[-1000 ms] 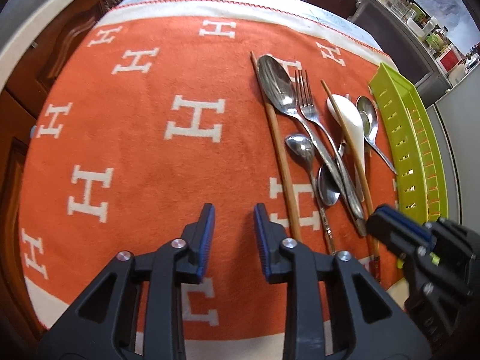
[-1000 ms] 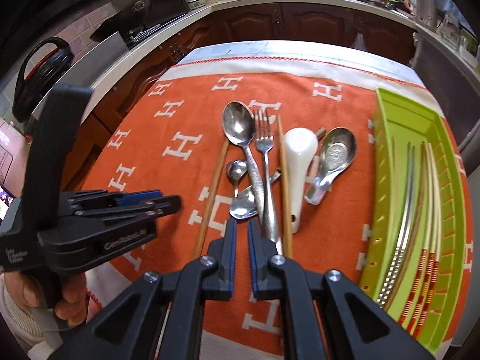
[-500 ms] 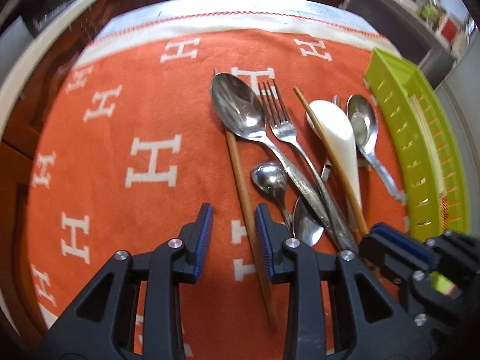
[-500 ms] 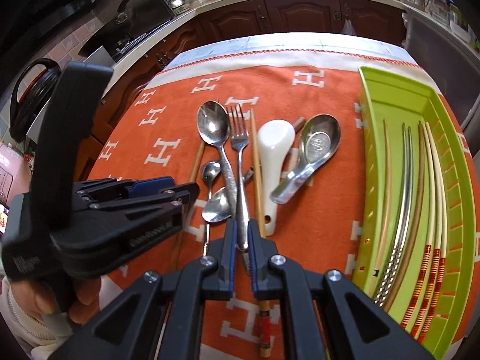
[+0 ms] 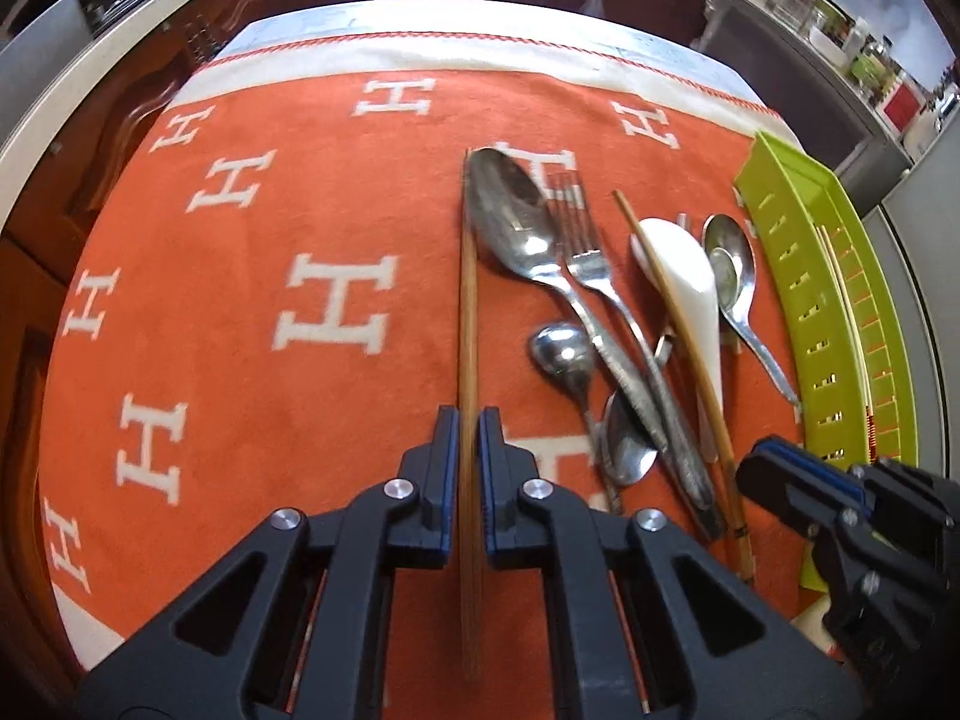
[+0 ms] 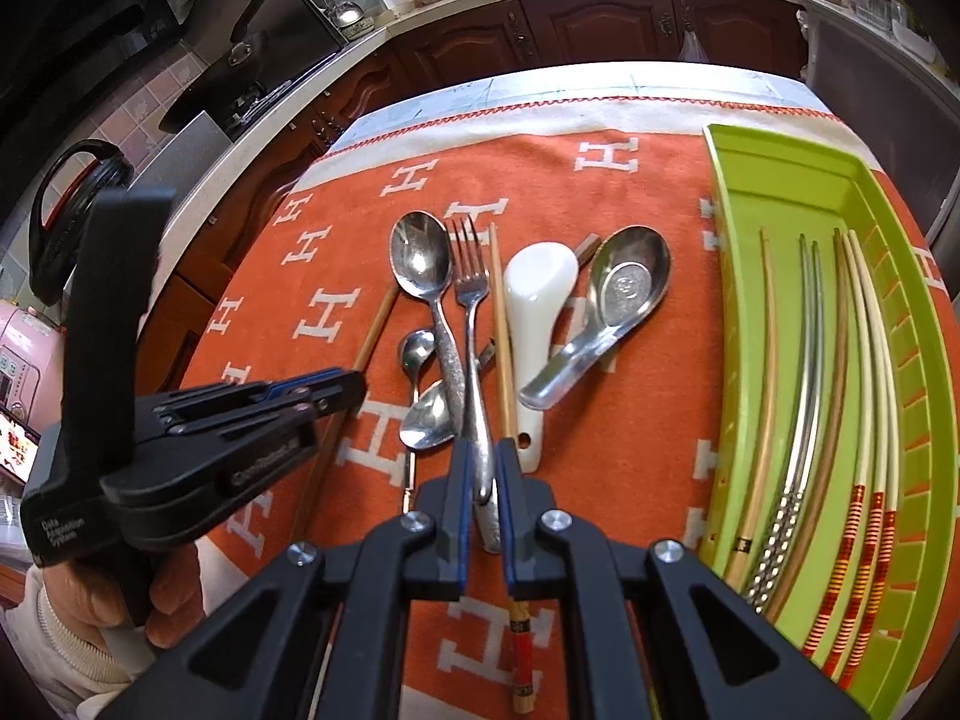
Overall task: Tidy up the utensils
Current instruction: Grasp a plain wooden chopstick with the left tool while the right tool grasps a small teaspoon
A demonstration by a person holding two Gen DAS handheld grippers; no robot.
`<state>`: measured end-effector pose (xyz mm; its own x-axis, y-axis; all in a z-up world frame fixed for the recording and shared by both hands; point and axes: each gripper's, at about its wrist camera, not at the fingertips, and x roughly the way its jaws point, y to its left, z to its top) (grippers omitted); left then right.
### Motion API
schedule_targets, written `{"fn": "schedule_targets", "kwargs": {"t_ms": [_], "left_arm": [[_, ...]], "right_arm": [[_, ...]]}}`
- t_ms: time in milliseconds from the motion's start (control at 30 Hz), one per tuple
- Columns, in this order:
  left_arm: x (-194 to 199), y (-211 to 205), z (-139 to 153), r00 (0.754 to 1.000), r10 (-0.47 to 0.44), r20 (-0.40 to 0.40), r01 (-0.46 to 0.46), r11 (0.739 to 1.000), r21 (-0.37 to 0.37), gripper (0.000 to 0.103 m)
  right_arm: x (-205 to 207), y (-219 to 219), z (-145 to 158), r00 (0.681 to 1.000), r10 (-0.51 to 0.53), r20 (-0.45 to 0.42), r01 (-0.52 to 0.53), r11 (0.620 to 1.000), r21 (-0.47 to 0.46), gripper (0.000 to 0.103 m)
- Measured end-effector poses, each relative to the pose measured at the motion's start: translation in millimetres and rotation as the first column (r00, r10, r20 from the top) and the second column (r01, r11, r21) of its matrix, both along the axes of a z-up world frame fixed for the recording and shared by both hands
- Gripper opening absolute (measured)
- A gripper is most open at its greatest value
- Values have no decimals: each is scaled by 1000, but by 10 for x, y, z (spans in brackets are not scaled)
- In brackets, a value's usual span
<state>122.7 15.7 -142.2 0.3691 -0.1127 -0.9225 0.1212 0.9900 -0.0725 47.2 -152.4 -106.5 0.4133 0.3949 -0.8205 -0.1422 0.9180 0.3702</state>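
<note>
Our left gripper (image 5: 467, 420) is clamped on a wooden chopstick (image 5: 467, 300) lying on the orange cloth (image 5: 240, 312) over the bench. Our right gripper (image 6: 482, 456) is clamped on the fork (image 6: 470, 294) handle, in the pile with the big spoon (image 6: 421, 261) and white spoon (image 6: 534, 300). More chopsticks lie in the green tray (image 6: 798, 171) to the right.

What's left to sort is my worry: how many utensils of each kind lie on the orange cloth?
Metal spoons: 4
White ceramic spoon: 1
Fork: 1
Chopsticks: 2 plainly seen
Total: 8. A brown end under the white spoon is unclear.
</note>
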Motion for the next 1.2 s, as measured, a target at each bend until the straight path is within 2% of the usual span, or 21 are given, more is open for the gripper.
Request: {"fn": "schedule_targets", "kwargs": {"t_ms": [300,467,800,1033,1200], "left_arm": [[-163,408,191,998,58,27,-57,997,-54,4],[-210,587,206,996,82,25,-80,994,-81,4],[-221,790,157,995,101,13,-98,985,-141,4],[-201,853,114,995,103,2,-101,980,-173,4],[-200,881,119,994,110,5,-108,977,-183,4]], "right_arm": [[294,314,2,996,86,-4,-86,996,36,7],[433,480,-138,992,114,-53,-113,993,18,7],[620,586,-273,991,94,-96,-94,996,5,10],[646,712,-275,992,115,-56,-116,993,-8,11],[596,801,-241,991,133,-19,-133,990,-42,5]]}}
